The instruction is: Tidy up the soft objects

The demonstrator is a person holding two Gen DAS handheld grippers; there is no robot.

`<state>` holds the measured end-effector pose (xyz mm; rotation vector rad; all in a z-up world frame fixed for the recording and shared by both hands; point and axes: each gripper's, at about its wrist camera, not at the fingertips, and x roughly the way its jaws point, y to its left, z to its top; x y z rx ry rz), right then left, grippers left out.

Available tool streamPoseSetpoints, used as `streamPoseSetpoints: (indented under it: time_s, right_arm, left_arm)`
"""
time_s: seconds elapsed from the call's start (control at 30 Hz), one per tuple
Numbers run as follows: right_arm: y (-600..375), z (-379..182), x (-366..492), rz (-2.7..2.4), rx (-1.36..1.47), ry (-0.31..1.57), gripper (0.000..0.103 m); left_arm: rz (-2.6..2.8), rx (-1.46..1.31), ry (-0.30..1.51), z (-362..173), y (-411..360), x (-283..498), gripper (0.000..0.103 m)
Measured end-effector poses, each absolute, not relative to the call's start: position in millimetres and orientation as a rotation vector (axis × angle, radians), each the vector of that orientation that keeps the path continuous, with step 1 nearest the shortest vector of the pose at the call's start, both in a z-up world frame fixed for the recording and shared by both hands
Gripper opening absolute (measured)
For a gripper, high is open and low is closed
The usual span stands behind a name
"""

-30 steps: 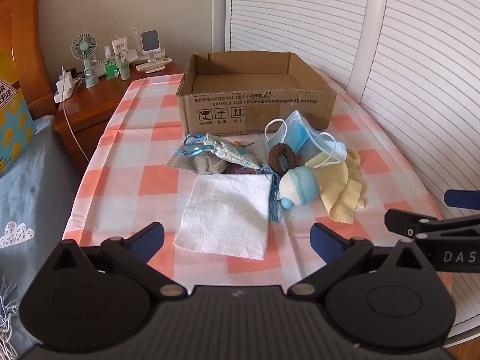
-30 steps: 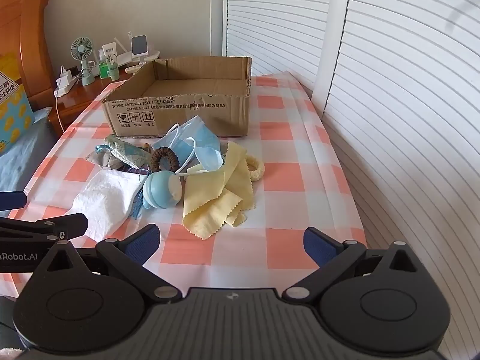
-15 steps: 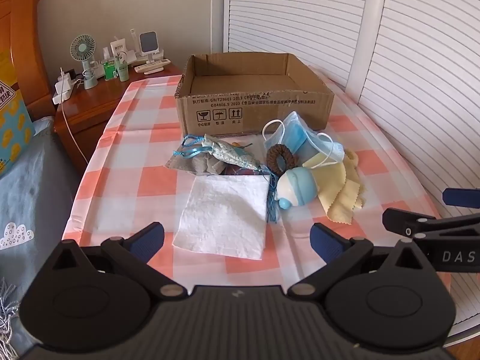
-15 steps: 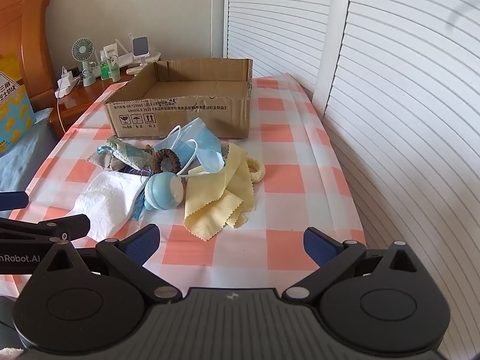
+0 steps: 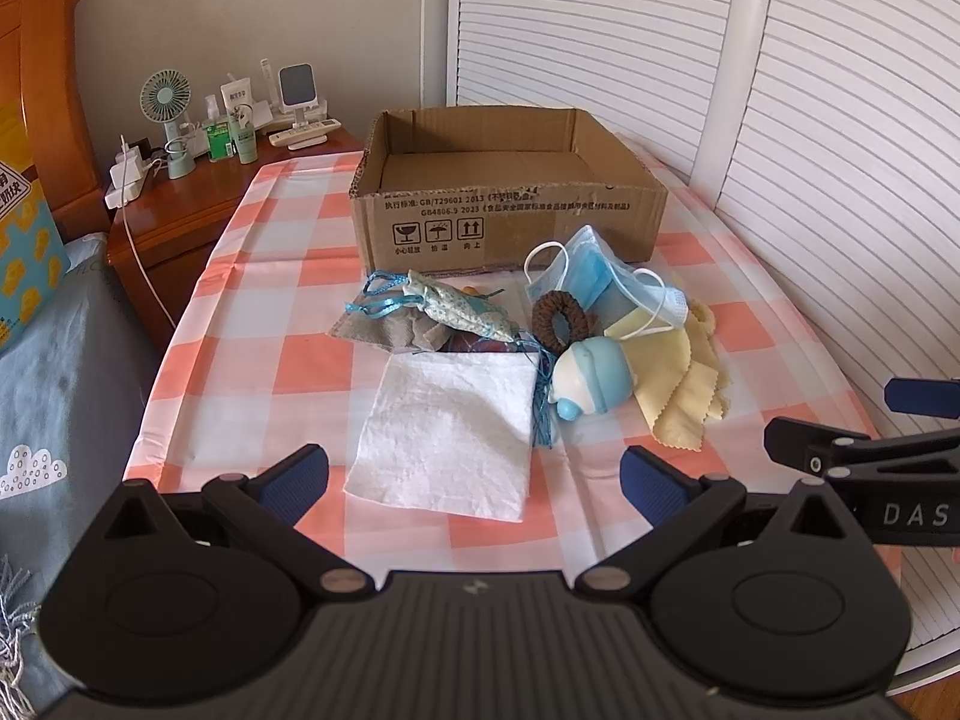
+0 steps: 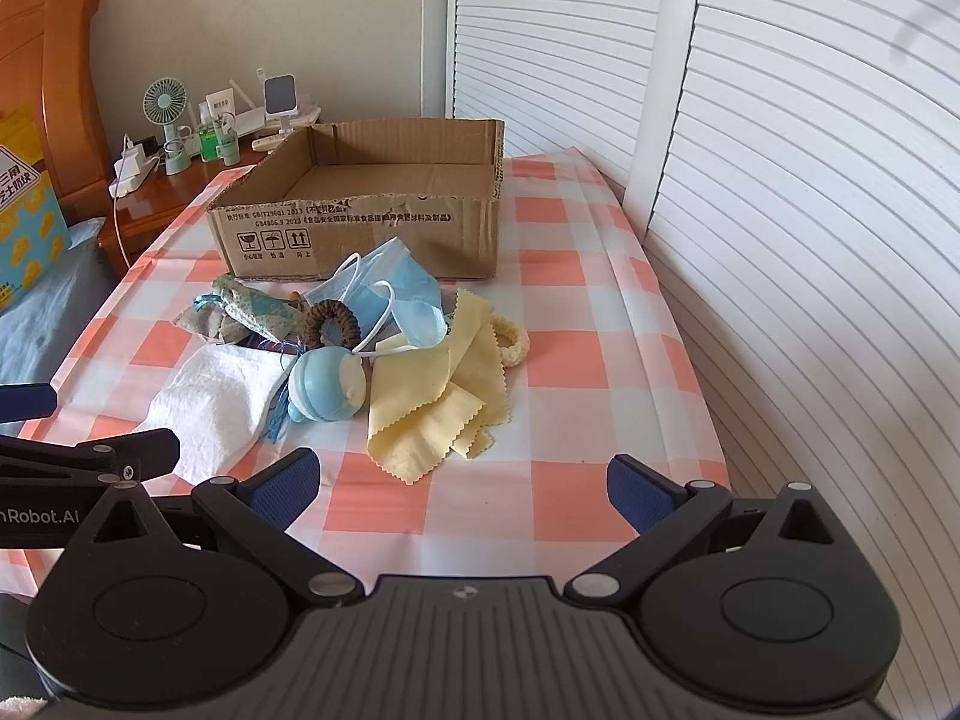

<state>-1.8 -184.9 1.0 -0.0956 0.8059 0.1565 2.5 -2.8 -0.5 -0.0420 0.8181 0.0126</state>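
Note:
A pile of soft things lies on the checked tablecloth (image 5: 252, 324) in front of an empty cardboard box (image 5: 510, 192) (image 6: 360, 222). It holds a white cloth (image 5: 450, 438) (image 6: 210, 402), a yellow cloth (image 5: 672, 384) (image 6: 438, 396), a blue face mask (image 5: 594, 276) (image 6: 396, 288), a brown hair tie (image 5: 561, 315) (image 6: 333, 321), a round blue toy (image 5: 591, 378) (image 6: 327, 384), a patterned pouch with blue ribbon (image 5: 456, 309) (image 6: 252, 306) and a yellow scrunchie (image 6: 513, 342). My left gripper (image 5: 474, 477) is open, just short of the white cloth. My right gripper (image 6: 459, 483) is open near the yellow cloth.
A wooden nightstand (image 5: 180, 210) at the back left carries a small fan (image 5: 168, 120), bottles and a charger with a cable. A bed with a grey cover (image 5: 54, 372) runs along the left. White louvred doors (image 6: 780, 240) close off the right side.
Both grippers have edged slightly forward toward the pile and stay open. The objects on the table have not moved.

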Motion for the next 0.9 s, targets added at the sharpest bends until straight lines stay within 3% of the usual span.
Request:
streamPoseSetpoints:
  time_s: [0.9]
  right_arm:
    - [-186.1, 2.8, -2.8, 0.155, -0.092, 0.795, 0.103]
  left_arm:
    - [0.006, -0.041, 0.818, 2.4, -3.0, -0.7, 0.103]
